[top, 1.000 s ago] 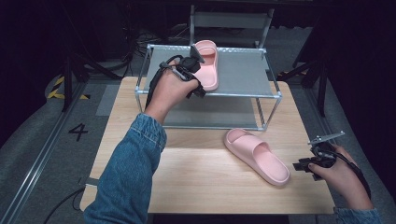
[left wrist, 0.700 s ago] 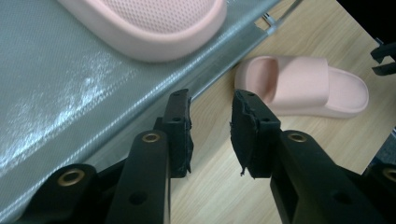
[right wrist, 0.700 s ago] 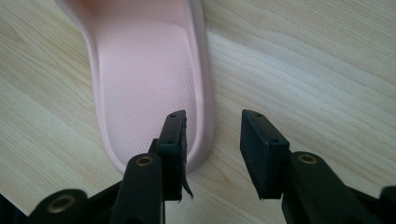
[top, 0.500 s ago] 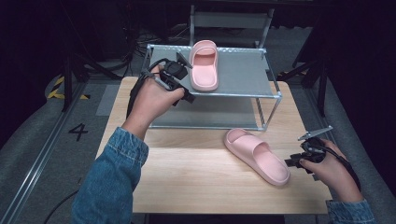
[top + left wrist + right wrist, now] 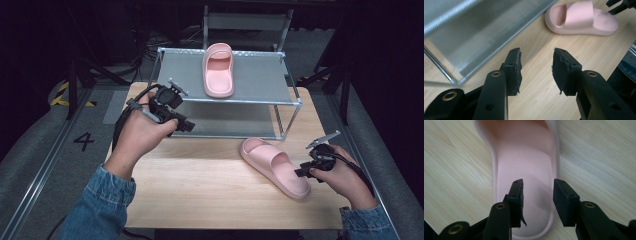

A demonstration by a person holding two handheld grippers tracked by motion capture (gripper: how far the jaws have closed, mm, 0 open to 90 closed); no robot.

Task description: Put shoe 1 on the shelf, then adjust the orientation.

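At the left of the high view, the left tongs sit in the person's left hand over the wooden table, just in front of the near left corner of the metal rack. Their black jaws stand apart with nothing between them and have just been opening; in the left gripper view bare table shows through the gap, with the rack's lower mesh shelf to the upper left. A denim sleeve covers the forearm behind that hand.

Toward the middle, the rack stands at the far side of the table. One pink slipper lies flat on its top shelf, toe end away from the person, well apart from both tongs.

Further right, the second pink slipper lies on the table in front of the rack's near right leg, angled so that its heel end points toward the right edge. In the left gripper view the same slipper shows at the top, resting on the wood.

At the right, the right tongs are held low in the right hand at the heel end of that slipper. In the right gripper view their jaws are apart over the heel of the slipper's footbed, which shows through the gap; whether the pads touch it I cannot tell.
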